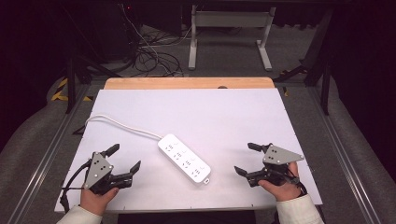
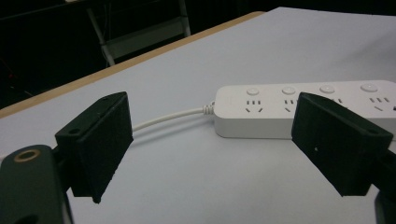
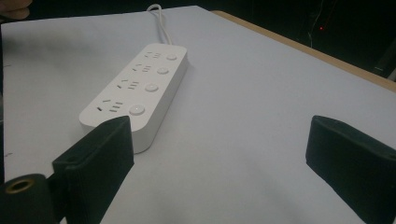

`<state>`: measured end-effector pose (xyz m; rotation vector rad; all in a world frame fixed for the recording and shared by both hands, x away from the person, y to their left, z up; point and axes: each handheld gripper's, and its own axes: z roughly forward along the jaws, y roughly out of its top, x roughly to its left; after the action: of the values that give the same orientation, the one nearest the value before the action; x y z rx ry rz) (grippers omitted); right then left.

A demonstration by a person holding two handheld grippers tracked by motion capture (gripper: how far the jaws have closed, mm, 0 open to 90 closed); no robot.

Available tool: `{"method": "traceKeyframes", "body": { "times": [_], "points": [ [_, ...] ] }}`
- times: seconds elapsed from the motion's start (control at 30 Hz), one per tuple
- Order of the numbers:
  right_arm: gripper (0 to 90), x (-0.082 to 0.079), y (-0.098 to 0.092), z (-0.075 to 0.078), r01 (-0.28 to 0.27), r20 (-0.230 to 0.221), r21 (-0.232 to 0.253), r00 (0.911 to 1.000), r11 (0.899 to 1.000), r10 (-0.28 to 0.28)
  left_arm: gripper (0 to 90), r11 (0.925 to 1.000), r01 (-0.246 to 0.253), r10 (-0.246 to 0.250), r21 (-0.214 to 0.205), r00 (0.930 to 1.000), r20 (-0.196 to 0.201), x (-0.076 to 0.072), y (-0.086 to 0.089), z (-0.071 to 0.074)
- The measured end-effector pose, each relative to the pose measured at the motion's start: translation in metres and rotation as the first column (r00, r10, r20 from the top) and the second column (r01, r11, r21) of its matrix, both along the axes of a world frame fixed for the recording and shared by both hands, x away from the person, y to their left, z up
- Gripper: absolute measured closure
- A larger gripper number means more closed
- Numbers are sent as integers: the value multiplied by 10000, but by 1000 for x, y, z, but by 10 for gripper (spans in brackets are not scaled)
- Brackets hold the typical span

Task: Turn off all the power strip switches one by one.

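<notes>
With both the left gripper and right gripper spread empty beside the white power strip, a one-sided nudge could likely slide it across the smooth surface.

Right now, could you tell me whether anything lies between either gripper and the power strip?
Nothing visible does. The power strip lies alone on the white table, with bare surface between it and the left gripper and the right gripper. Its cord trails away toward the far left.
</notes>
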<state>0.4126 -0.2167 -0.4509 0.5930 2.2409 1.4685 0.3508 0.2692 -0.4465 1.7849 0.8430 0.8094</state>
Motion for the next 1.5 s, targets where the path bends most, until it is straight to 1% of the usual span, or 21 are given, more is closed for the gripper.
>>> {"method": "traceKeyframes", "body": {
  "times": [0.13, 0.2, 0.3, 0.33, 0.37, 0.47, 0.5, 0.57, 0.63, 0.67, 0.7, 0.8, 0.83, 0.87, 0.9, 1.03, 1.13, 1.3, 1.33, 1.47, 1.5],
  "points": [
    [86, 0, 1, 1, -24, 28, -40, 10000, 10000, 24, 146, 10000, 41, -41, -20, 9999, -167, 2, -1, 0],
    [87, 0, 1, 1, -26, 35, -36, 10000, 10000, 26, 186, 10000, 6, -6, 6, 9999, -165, 1, -2, 0],
    [90, 0, 1, 1, -8, 17, -29, 10000, 10000, 8, 315, 9999, -119, 119, 87, 9999, -49, 1, -4, 1],
    [89, 1, 1, 1, -19, 26, -13, 10000, 10000, 19, 315, 9999, -120, 121, 58, 9999, -47, 0, -4, 2],
    [90, 0, 1, 1, 6, -13, -14, 10000, 10000, -6, 390, 9998, -76, 77, 157, 9999, -78, 1, -5, 4],
    [92, 1, 1, 1, -10, -21, -9, 10000, 10000, 10, 416, 9989, -117, 121, 456, 9999, -91, 2, -6, 6],
    [94, 1, 1, 0, -13, -42, -6, 10000, 10000, 13, 457, 9984, -94, 101, 560, 9999, -132, 4, -8, 8],
    [95, 1, 2, 0, -25, -59, -13, 10000, 10000, 25, 510, 9981, 101, -79, 604, 9993, -361, 6, -9, 9],
    [95, 1, 2, 0, -63, -62, -46, 10000, 10000, 62, 568, 9981, 292, -270, 543, 9989, -394, 8, -12, 11],
    [96, 1, 2, 0, -77, -56, -51, 10000, 10000, 76, 608, 9981, 292, -270, 543, 9989, -394, 8, -12, 11],
    [96, 1, 3, -1, -75, -69, -48, 9999, 10000, 75, 661, 9970, 474, -444, 619, 9978, -492, 11, -16, 13],
    [96, 1, 3, -1, -96, -87, -48, 9999, 9999, 95, 695, 9957, 562, -521, 734, 9971, -558, 18, -24, 17],
    [96, 1, 3, -1, -100, -85, -54, 9999, 9999, 99, 762, 9957, 562, -521, 734, 9971, -558, 18, -24, 17],
    [96, 1, 3, -1, -100, -85, -54, 9999, 9999, 99, 762, 9942, 769, -712, 753, 9946, -756, 20, -26, 18],
    [96, 1, 3, -1, -117, -84, -57, 9999, 9999, 116, 812, 9887, 1263, -1167, 808, 9866, -1139, 26, -30, 21],
    [96, 1, 3, -1, -125, -135, -41, 9998, 9999, 125, 894, 9844, 1620, -1502, 687, 9769, -1517, 34, -38, 24],
    [96, 1, 3, -1, -144, -86, -40, 9999, 9999, 144, 898, 9792, 1987, -1865, 410, 9610, -2043, 41, -42, 25],
    [96, 1, 3, -2, -156, -120, -57, 9998, 9999, 156, 899, 9801, 1922, -1779, 488, 9610, -2118, 49, -51, 25],
    [96, 1, 3, -2, -152, -125, -70, 9998, 9999, 151, 899, 9794, 1970, -1829, 443, 9584, -2190, 51, -53, 25],
    [96, 1, 3, -2, -162, -130, -63, 9998, 9998, 161, 900, 9777, 2048, -1894, 463, 9552, -2272, 59, -62, 25],
    [96, 1, 3, -2, -167, -133, -66, 9998, 9998, 166, 900, 9765, 2110, -1953, 447, 9529, -2320, 61, -64, 25]
  ]
}}
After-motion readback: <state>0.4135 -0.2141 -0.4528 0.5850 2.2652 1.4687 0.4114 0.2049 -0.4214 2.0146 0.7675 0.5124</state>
